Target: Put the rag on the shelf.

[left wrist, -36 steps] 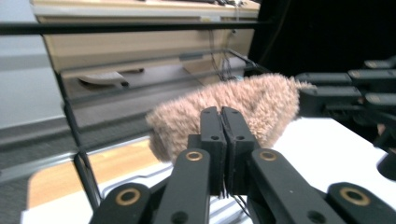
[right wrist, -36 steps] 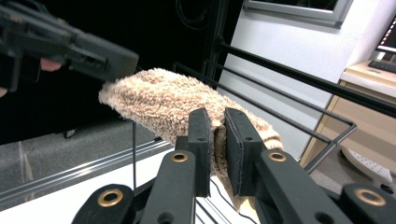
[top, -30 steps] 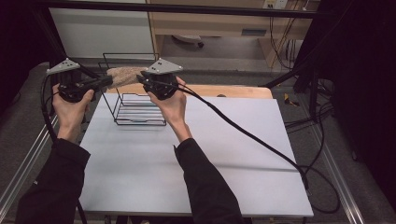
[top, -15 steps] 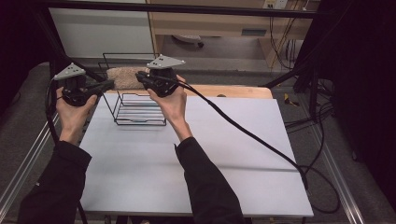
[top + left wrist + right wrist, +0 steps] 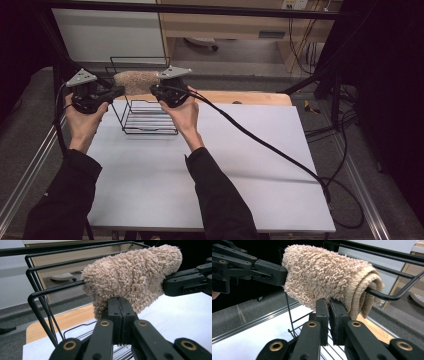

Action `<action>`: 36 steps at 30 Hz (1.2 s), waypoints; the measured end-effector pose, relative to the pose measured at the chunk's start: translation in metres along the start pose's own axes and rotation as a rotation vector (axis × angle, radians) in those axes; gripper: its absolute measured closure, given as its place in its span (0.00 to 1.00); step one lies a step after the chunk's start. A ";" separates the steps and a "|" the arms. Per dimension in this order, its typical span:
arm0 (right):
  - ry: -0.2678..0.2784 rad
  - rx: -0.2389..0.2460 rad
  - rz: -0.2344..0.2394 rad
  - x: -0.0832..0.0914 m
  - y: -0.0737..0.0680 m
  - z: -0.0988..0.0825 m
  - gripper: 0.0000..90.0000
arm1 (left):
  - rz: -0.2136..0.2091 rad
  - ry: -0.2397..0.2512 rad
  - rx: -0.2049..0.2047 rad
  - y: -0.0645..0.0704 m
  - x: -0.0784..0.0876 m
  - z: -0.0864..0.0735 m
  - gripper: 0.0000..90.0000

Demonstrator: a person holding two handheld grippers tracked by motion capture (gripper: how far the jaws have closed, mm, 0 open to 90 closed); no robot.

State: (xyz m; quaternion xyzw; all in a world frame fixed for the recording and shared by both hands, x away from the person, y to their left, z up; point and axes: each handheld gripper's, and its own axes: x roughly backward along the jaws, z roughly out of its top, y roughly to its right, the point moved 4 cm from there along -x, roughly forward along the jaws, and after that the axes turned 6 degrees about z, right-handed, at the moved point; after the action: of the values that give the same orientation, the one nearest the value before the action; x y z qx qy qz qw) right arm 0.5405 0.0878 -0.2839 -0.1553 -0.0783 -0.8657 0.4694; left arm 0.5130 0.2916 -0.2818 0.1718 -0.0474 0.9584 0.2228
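Observation:
A rolled beige fluffy towel lies across the top bars of a black wire rack. My left gripper is shut on the towel's left end, and my right gripper is shut on its right end. In the left gripper view the jaws meet under the towel, with the right gripper against its far end. In the right gripper view the jaws pinch the towel's lower edge, and the left gripper bites into the opposite end.
The rack stands at the back left of the white tabletop, in front of a wooden strip. A black cable trails from the right gripper across the table to the right. Metal rails run along both table sides.
The right gripper has sunk slightly, bringing the towel's right end down onto the rack's bars. The left gripper has hardly moved.

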 end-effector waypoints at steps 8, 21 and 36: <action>0.033 0.009 0.019 0.009 -0.004 0.003 0.88 | 0.005 0.008 0.011 0.002 0.005 0.001 0.87; 0.049 0.017 0.041 0.033 -0.012 0.015 0.75 | 0.022 -0.027 -0.010 0.011 0.020 0.004 0.61; 0.018 -0.033 0.061 0.066 -0.005 -0.001 0.53 | 0.006 -0.058 -0.007 0.024 0.033 -0.011 0.33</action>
State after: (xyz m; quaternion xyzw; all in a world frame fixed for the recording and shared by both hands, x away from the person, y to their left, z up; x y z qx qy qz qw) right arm 0.5023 0.0376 -0.2625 -0.1577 -0.0550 -0.8535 0.4935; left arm 0.4709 0.2855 -0.2811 0.1988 -0.0578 0.9534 0.2192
